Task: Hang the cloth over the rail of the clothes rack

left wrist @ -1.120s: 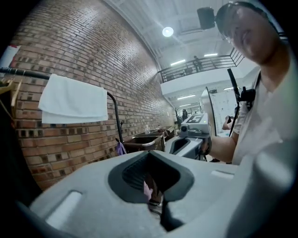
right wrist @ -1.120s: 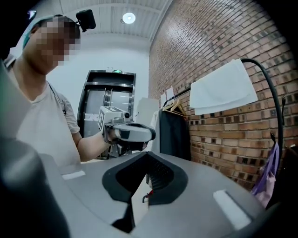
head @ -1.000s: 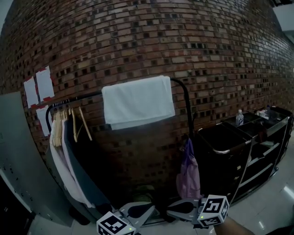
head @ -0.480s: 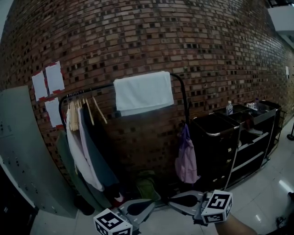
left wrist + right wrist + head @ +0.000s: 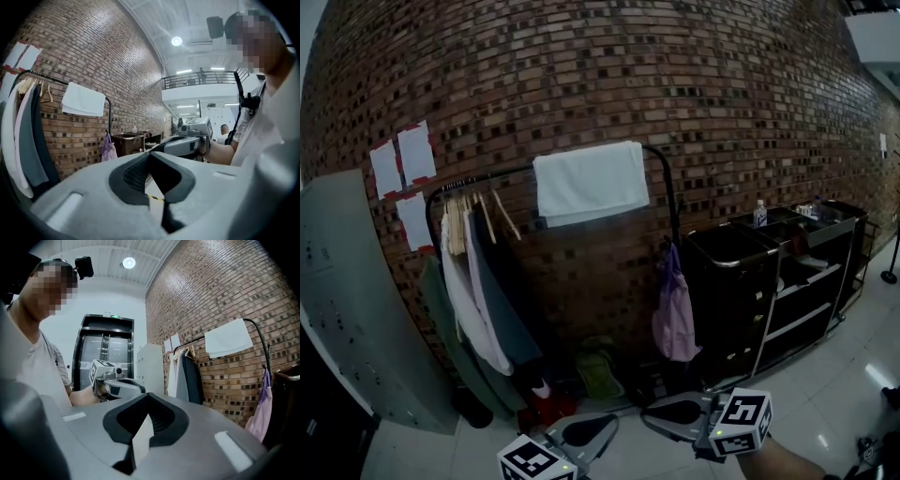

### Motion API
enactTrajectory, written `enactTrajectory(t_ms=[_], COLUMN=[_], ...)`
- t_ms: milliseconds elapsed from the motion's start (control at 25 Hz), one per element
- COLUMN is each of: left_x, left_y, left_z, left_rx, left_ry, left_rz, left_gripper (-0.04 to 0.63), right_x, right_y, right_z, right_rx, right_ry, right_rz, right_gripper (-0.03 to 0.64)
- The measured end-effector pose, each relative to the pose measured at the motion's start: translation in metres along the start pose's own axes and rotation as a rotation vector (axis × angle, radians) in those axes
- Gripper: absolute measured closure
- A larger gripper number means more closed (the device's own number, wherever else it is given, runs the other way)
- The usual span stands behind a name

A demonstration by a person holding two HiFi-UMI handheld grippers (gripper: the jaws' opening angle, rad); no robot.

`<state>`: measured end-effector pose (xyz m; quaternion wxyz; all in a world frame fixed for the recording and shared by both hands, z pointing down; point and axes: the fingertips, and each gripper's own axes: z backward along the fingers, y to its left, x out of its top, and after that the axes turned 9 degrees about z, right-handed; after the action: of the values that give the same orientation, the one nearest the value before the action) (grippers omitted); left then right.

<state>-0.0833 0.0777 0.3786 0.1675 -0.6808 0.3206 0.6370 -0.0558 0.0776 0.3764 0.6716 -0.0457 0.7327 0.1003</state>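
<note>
Though the left gripper (image 5: 602, 427) and right gripper (image 5: 654, 419) sit pressed together and empty at bottom centre, the cloth (image 5: 589, 181), seemingly draped unevenly at upper centre, could slide off the rail (image 5: 492, 175).

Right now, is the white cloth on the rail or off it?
On: the white cloth drapes over the rail, hanging down its front.

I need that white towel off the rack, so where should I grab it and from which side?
Probably a bottom corner of the towel, approached from the front. It drapes over the rail, its front layer hanging flat and free, while the brick wall stands close behind.
</note>
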Motion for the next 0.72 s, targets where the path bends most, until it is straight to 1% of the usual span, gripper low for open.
enactTrajectory(t_ms=[120, 280, 480, 720], left_x=[-0.01, -0.016, -0.022, -0.021], left_y=[-0.03, -0.074, -0.118, -0.151], left_z=[-0.006, -0.01, -0.017, -0.022], left_rx=[0.01, 0.002, 0.0, 0.003], left_ry=[0.029, 0.05, 0.044, 0.039], left_rz=[-0.002, -0.013, -0.022, -0.059], left_gripper=[0.594, 0.594, 0.594, 0.594], right_x=[-0.004, 0.0, -0.001, -0.004], right_y=[0.014, 0.034, 0.058, 0.074], right_z=[0.026, 0.063, 0.104, 0.133], right_rx=[-0.002, -0.01, -0.013, -0.015], right_ry=[0.017, 0.023, 0.02, -0.002], right_rz=[-0.013, -0.021, -0.002, 0.003], right_gripper=[0.615, 0.615, 0.615, 0.615])
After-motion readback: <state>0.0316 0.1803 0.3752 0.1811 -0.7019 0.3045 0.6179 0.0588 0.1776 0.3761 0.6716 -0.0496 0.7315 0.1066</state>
